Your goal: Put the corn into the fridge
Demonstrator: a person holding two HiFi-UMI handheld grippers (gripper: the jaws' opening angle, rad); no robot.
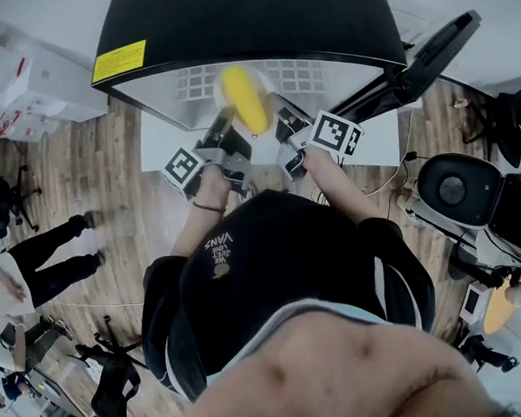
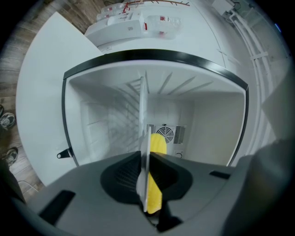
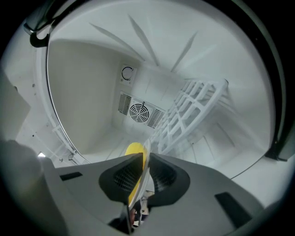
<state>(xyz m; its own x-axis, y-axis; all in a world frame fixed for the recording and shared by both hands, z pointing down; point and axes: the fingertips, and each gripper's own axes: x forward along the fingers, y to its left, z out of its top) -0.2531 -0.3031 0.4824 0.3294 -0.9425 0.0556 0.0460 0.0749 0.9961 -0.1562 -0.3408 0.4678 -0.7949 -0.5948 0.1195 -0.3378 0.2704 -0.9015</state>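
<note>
— Where is the corn (image 1: pixel 244 98)?
— Lying on a pale plate (image 1: pixel 220 90), held level at the mouth of the open fridge (image 1: pixel 233 22), with the wire shelf (image 3: pixel 193 106) beyond it.
— And the tools?
— The left tool (image 1: pixel 220 127) is clamped on the plate's rim, and the right tool (image 1: pixel 284 123) pinches the opposite rim.

Both forearms (image 1: pixel 340 190) reach forward side by side; the left gripper (image 1: pixel 220 127) and right gripper (image 1: pixel 284 122) point roughly level, close together; each pair of jaws pinches a plate's (image 1: pixel 270 88) rim.
</note>
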